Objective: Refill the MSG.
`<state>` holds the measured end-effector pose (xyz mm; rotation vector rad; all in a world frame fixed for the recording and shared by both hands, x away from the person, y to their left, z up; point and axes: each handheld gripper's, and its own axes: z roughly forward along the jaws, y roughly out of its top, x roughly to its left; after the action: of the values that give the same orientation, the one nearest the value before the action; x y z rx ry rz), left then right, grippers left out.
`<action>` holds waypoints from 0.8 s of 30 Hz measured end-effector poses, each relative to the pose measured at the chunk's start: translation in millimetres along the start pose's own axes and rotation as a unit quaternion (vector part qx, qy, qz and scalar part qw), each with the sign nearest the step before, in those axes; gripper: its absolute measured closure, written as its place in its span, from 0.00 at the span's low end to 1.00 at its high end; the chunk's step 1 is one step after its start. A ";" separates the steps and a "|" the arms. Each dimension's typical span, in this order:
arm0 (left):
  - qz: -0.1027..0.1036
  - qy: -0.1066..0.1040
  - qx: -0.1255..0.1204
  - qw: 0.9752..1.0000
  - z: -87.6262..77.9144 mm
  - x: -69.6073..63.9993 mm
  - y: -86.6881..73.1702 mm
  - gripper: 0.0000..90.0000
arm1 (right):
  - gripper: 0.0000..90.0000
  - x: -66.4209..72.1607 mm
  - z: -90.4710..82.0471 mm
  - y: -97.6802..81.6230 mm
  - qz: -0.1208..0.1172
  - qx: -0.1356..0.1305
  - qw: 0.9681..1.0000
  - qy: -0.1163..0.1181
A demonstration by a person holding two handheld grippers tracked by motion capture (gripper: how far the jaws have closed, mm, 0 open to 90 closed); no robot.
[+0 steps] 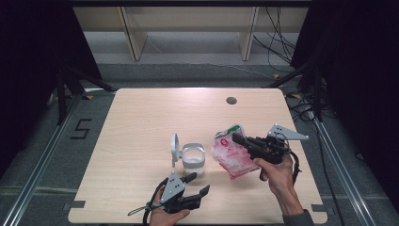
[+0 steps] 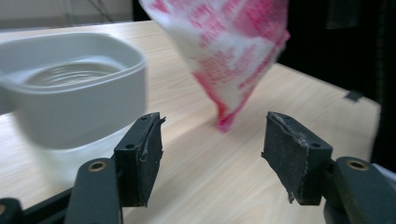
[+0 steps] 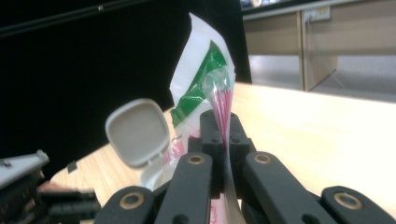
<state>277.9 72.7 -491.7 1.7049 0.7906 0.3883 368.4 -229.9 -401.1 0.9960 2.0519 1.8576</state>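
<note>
Pink bag (image 1: 233, 157) hangs pinched in the right gripper (image 1: 241, 141), just right of the open tub (image 1: 193, 157); left gripper (image 1: 197, 183), jaws wide and empty, waits nearer the tub.

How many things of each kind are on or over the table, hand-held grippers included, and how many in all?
Hand-held grippers: 2, the left gripper and the right gripper
Clear containers with a hinged white lid, open: 1
Pink-printed plastic bags: 1
Total: 4

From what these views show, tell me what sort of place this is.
Probably a lab or recording workspace, not a home: a bare wooden table ringed by black curtains, metal floor rails, loose cables behind, and a "5" marked on the floor.
</note>
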 end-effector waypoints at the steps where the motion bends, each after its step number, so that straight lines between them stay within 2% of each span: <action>1: 0.002 -0.001 -0.005 1.000 -0.6 1.3 0.1 0.41 | 1.00 -2.5 -3.3 -2.1 0.009 -0.004 1.000 -0.001; 2: 0.006 0.005 -0.003 1.000 -2.7 2.0 0.4 0.41 | 1.00 -4.4 -5.8 -3.0 0.015 -0.010 1.000 -0.002; 4: 0.008 0.011 -0.004 1.000 -4.3 4.9 0.0 0.41 | 1.00 -5.5 -14.6 -3.5 0.021 -0.001 1.000 -0.011; 5: 0.004 0.014 -0.006 1.000 -4.4 6.7 -0.5 0.41 | 1.00 -8.2 -17.1 -4.6 0.018 -0.009 1.000 -0.008; 6: 0.005 0.017 -0.004 1.000 -5.7 8.8 -0.4 0.41 | 1.00 -11.2 -21.2 -4.7 0.003 -0.005 1.000 -0.018; 7: 0.006 0.024 -0.001 1.000 -7.5 9.8 -0.1 0.41 | 1.00 -9.2 -23.6 -6.3 0.026 -0.008 0.999 -0.018; 9: 0.002 0.022 -0.007 1.000 -9.1 11.8 0.4 0.41 | 1.00 -13.3 -28.5 -6.8 0.009 -0.005 1.000 -0.026; 10: -0.006 0.030 -0.003 1.000 -10.9 12.1 0.8 0.41 | 1.00 -12.5 -30.3 -7.4 0.015 -0.002 0.999 -0.029; 11: 0.000 0.028 -0.008 1.000 -11.5 15.0 0.9 0.40 | 1.00 -15.8 -30.4 -8.0 -0.012 -0.012 0.999 -0.029; 12: 0.004 0.030 -0.007 1.000 -13.9 17.6 1.3 0.40 | 1.00 -13.0 -32.3 -8.1 0.008 -0.006 1.000 -0.027; 13: 0.001 0.036 -0.005 0.999 -17.7 20.2 2.2 0.40 | 1.00 -15.2 -33.4 -8.6 -0.009 -0.008 1.000 -0.029; 15: -0.013 0.048 -0.010 0.999 -21.7 23.5 3.0 0.40 | 1.00 -14.7 -37.6 -9.8 0.003 -0.002 1.000 -0.031; 17: -0.017 0.059 -0.012 0.998 -25.3 27.9 3.3 0.40 | 1.00 -17.7 -43.1 -10.5 -0.009 0.007 0.999 -0.043; 18: -0.018 0.063 -0.012 0.998 -26.2 29.4 2.9 0.40 | 1.00 -19.6 -45.7 -11.5 -0.014 0.008 0.999 -0.048; 19: -0.007 0.060 -0.010 0.998 -27.2 31.5 3.1 0.40 | 1.00 -20.3 -48.2 -13.1 -0.005 0.008 0.999 -0.052; 20: -0.003 0.055 -0.016 0.998 -26.6 33.1 2.9 0.41 | 1.00 -23.6 -50.5 -14.0 -0.010 0.012 0.999 -0.051; 21: -0.015 0.062 -0.017 0.998 -26.8 31.9 2.5 0.41 | 1.00 -25.2 -51.6 -15.8 -0.009 0.008 0.998 -0.060; 22: -0.007 0.061 -0.015 0.998 -27.2 33.1 2.8 0.41 | 1.00 -27.4 -52.5 -17.6 -0.017 0.004 0.997 -0.069; 23: -0.003 0.061 -0.013 0.998 -27.3 33.6 2.7 0.41 | 1.00 -27.4 -53.4 -18.8 -0.003 0.009 0.998 -0.069; 24: -0.008 0.064 -0.009 0.998 -27.7 32.7 2.4 0.41 | 1.00 -30.7 -54.0 -19.7 -0.012 0.010 0.997 -0.078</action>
<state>284.7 114.7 -486.3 1.6675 0.8917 0.4961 354.4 -291.3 -418.1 1.0785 1.9857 1.6937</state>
